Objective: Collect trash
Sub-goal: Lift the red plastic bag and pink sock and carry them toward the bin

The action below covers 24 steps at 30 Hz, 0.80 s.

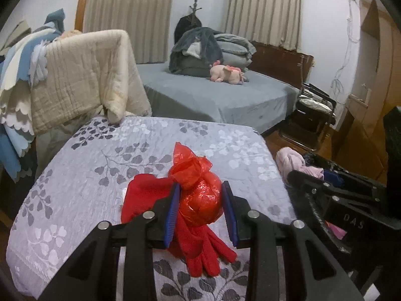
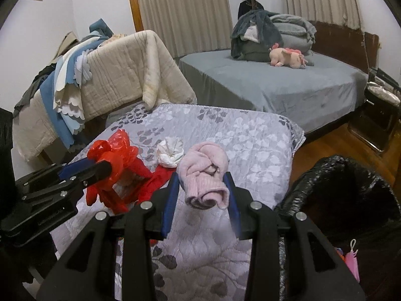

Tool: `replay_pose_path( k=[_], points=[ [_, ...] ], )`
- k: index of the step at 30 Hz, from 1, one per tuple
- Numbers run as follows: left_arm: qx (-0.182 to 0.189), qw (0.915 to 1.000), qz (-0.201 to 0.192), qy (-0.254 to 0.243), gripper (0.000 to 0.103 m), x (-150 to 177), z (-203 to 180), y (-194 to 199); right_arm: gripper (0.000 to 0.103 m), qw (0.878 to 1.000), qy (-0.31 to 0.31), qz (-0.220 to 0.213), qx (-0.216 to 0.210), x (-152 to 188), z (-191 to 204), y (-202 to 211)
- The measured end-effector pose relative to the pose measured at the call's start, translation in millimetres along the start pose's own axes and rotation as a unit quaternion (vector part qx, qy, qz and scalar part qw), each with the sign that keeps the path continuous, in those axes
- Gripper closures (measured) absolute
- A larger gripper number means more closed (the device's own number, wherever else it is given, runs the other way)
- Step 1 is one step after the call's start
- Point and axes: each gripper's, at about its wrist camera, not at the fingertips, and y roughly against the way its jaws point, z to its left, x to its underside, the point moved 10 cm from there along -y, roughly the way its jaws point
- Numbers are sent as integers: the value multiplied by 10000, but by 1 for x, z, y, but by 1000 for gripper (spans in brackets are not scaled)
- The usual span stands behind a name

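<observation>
One knotted red bag (image 1: 200, 195), crinkled, glossy, perhaps plastic

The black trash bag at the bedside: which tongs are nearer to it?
Right. The right tongs, shut on a pink sock bundle, sit just beside the black trash bag. The left tongs, holding a red plastic bag, are farther away.

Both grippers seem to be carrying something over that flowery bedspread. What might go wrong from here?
The left gripper pinches a knotted red plastic bag; thin, slippery film could slide out. The right gripper holds a rolled pink cloth that may unroll and sag. The black trash bag looks floppy, so drops could miss.
</observation>
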Motion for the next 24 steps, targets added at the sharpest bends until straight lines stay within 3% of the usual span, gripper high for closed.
replay_pose_path(
  k=[11, 24],
  points=[
    [-32, 9988, 485, -82, 67, 52, -4, -25, 68, 9993, -1, 319, 171, 31, -7, -8],
    [-181, 9981, 581, 7, 60, 80, -3, -21, 68, 9991, 41, 408, 137, 41, -4, -13]
  ],
)
